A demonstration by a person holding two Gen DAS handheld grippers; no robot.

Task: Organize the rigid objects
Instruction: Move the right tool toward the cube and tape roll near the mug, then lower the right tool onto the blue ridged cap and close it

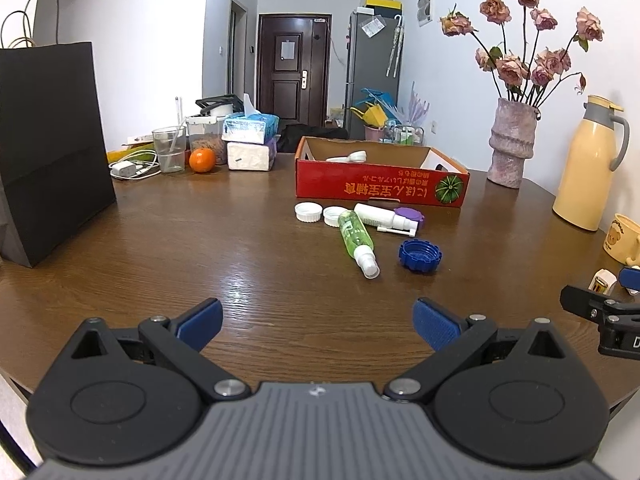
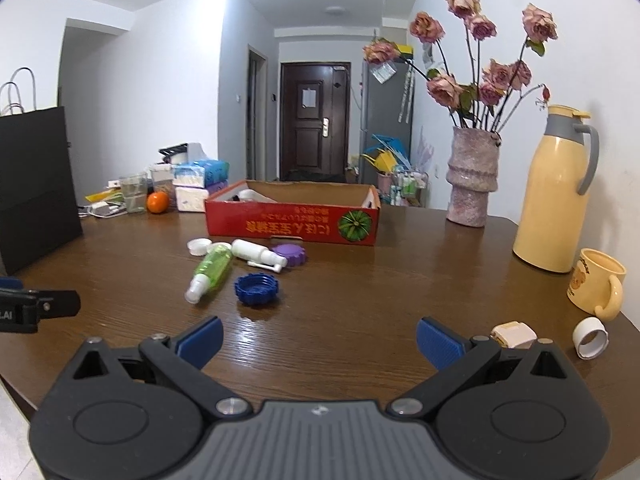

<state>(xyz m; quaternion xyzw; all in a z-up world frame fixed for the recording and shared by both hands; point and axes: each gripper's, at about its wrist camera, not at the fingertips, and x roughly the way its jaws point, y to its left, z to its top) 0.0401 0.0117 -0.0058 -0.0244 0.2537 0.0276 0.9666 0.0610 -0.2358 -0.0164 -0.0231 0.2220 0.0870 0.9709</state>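
With both the left gripper (image 1: pixel 316 326) and right gripper (image 2: pixel 318 340) spread wide and empty, little looks done: one white item lies in the red cardboard box (image 1: pixel 380 184), while the green spray bottle (image 1: pixel 356 240), white spray bottle (image 1: pixel 384 218) and blue cap (image 1: pixel 420 256) lie mid-table before it.

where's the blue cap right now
The blue cap lies open side up on the wooden table, in front of the red box and just right of the green spray bottle, centre-right in the left wrist view.
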